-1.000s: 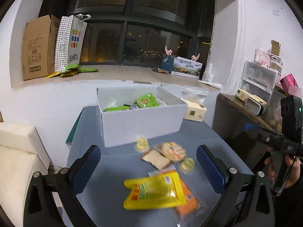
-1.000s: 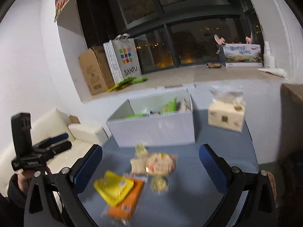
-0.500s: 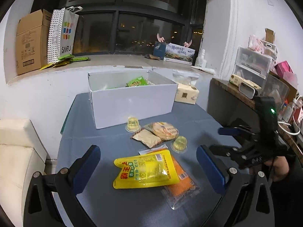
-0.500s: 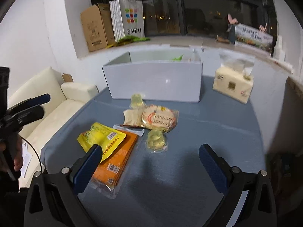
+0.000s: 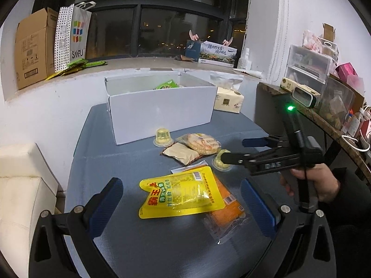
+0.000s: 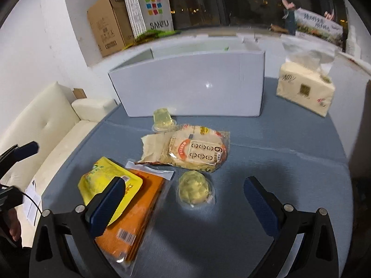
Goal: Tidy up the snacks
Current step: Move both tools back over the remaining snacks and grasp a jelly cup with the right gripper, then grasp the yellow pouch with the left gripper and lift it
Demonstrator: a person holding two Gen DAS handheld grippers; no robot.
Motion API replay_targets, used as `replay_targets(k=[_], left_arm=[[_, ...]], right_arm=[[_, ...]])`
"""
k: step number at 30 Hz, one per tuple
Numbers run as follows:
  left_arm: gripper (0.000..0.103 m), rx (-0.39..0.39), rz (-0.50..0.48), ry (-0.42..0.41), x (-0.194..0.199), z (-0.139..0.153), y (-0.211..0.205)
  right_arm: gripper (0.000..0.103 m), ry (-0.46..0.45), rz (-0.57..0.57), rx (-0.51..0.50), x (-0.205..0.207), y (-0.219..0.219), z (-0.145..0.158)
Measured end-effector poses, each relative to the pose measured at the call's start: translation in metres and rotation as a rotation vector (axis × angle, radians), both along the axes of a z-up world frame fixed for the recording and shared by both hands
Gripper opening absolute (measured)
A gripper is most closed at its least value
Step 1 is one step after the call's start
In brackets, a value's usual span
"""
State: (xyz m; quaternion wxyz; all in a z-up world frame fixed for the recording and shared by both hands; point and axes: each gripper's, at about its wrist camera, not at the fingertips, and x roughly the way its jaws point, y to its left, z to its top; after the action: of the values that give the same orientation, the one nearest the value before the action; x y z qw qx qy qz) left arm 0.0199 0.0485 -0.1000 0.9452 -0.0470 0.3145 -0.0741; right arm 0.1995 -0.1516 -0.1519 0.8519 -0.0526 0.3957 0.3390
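Observation:
Snacks lie on the blue table in front of a white box (image 5: pixel 160 110) that holds a green packet (image 5: pixel 165 84). A yellow pouch (image 5: pixel 180 192) lies on an orange packet (image 5: pixel 228 205). Two jelly cups (image 5: pixel 163 136) (image 6: pixel 194 188), a round cracker pack (image 6: pixel 197 150) and a beige packet (image 5: pixel 180 153) sit behind. My left gripper (image 5: pixel 180 202) is open above the yellow pouch. My right gripper (image 6: pixel 183 201) is open over the nearer jelly cup and also shows in the left wrist view (image 5: pixel 236 149).
A tissue pack (image 6: pixel 305 92) stands right of the box. A cream sofa (image 6: pixel 44 134) is left of the table. The window ledge holds a cardboard box (image 5: pixel 32 48) and a SANFU bag (image 5: pixel 74 37). A cluttered shelf (image 5: pixel 324 106) is on the right.
Both grippers have come down and closer to the snacks. The right gripper has moved in over the nearer jelly cup. Both stay open.

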Motion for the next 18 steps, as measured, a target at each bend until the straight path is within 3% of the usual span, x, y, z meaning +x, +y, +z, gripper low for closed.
replay_targets(k=[3,4,6,8,14,18], left_arm=[[0.103,-0.028,0.001,0.021,0.002,-0.006,0.005],[0.103,-0.039,0.003,0.030,0.002,-0.009,0.007],[0.103,-0.061,0.006,0.047,0.004,-0.014,0.009],[0.103,-0.070,0.001,0.059,0.006,-0.018,0.009],[0.103,-0.058,-0.025,0.087,0.012,-0.025,0.003],[0.103,-0.045,-0.031,0.136,0.026,-0.037,-0.001]], right_arm=[[0.096,0.017,0.005,-0.026,0.008,0.007,-0.011],[0.088,0.024,0.008,-0.034,0.010,0.009,-0.014],[0.070,0.032,0.010,-0.070,0.013,0.014,-0.023],[0.041,0.033,0.014,-0.095,0.015,0.017,-0.029],[0.038,0.013,0.059,-0.089,0.011,0.017,-0.032],[0.038,0.007,0.036,-0.025,0.004,0.003,-0.022]])
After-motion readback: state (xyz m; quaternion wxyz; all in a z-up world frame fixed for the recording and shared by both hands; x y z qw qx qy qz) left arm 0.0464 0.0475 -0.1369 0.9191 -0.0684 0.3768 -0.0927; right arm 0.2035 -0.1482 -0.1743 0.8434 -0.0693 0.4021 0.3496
